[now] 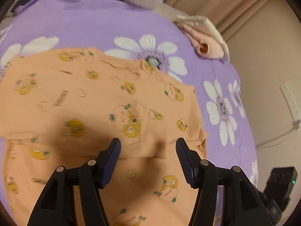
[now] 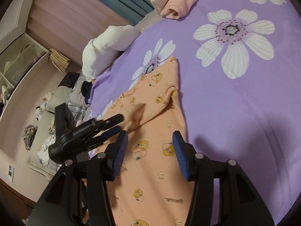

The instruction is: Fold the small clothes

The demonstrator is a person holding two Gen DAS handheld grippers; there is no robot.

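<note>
Both tongs stand open, with nothing pinched between their pads. Left tongs [image 1: 148,148] hang over the orange garment [image 1: 97,101], blue ribbed pads spread apart and the cloth visible in the gap; whether the tips touch the fabric cannot be told. Right tongs [image 2: 149,141] likewise stand with pads apart above the same garment [image 2: 150,150], the cloth running between them and down toward the camera.

Orange garment: a small piece of clothing printed with yellow cartoon figures and green details, lying spread on the bed. A folded ridge crosses it just ahead of the left tongs. In the right wrist view a crease rises near its middle and one narrow end reaches toward a printed white flower [image 2: 156,56]. In that same view the left tongs [image 2: 112,126] show from the side at the garment's left edge, near the edge of the bed.

Bed covering: a purple sheet [image 1: 84,24] with large white flowers.

Other items on the bed, well apart from the orange garment: a folded pink garment [image 1: 205,43] at the far edge, with pale cloth beneath it; a white fluffy blanket [image 2: 105,49] at another edge.

Surroundings: beige curtain [image 1: 235,5] behind the bed, a white power strip [image 1: 291,101] on the wall, and a cluttered floor with shelving beyond the bed in the right wrist view.
</note>
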